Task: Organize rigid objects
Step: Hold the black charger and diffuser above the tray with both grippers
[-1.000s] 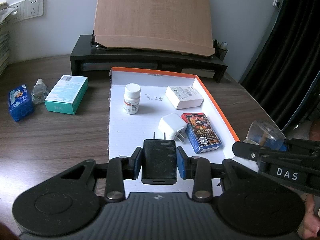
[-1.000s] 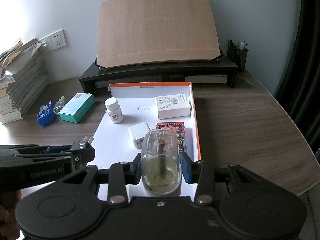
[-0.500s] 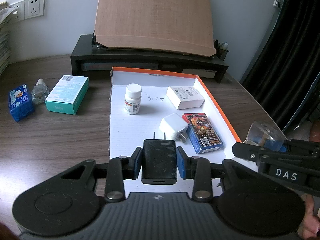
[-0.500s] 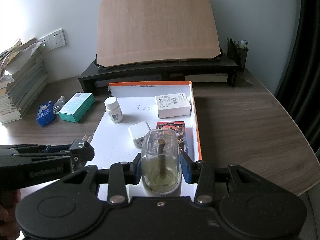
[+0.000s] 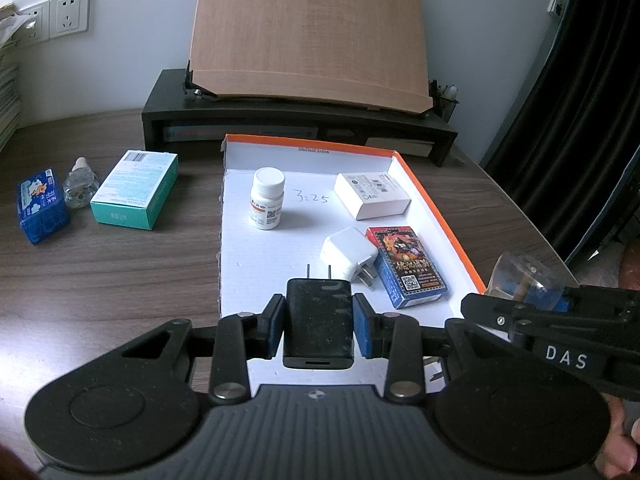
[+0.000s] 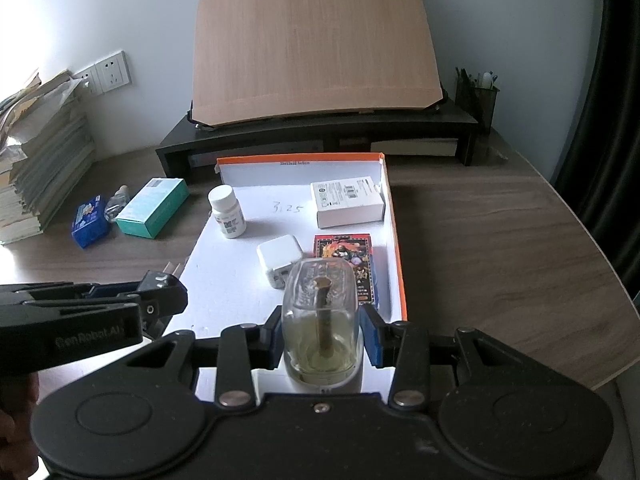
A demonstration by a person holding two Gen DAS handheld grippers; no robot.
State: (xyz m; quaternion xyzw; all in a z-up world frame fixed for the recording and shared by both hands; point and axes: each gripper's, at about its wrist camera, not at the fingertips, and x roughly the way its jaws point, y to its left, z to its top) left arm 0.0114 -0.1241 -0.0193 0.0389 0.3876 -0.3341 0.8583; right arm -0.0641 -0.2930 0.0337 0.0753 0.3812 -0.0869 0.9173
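Note:
My left gripper (image 5: 319, 326) is shut on a black plug adapter (image 5: 319, 320), held above the near end of the white tray (image 5: 260, 264) with orange rim. My right gripper (image 6: 325, 334) is shut on a clear liquid bottle with a wick (image 6: 320, 320), above the tray's near right part. The tray (image 6: 224, 280) holds a white pill bottle (image 5: 267, 204), a white box (image 5: 372, 195), a white charger (image 5: 348, 254) and a card pack (image 5: 410, 266). Each gripper shows in the other's view: the left one (image 6: 160, 292), the right one (image 5: 520, 292).
On the wooden table left of the tray lie a teal box (image 5: 134, 188), a small clear bottle (image 5: 80, 184) and a blue packet (image 5: 42, 210). A black monitor stand (image 5: 296, 120) with a wooden board stands behind. Books (image 6: 36, 168) are stacked far left.
Both grippers have barely moved; they keep their holds on the adapter and the bottle.

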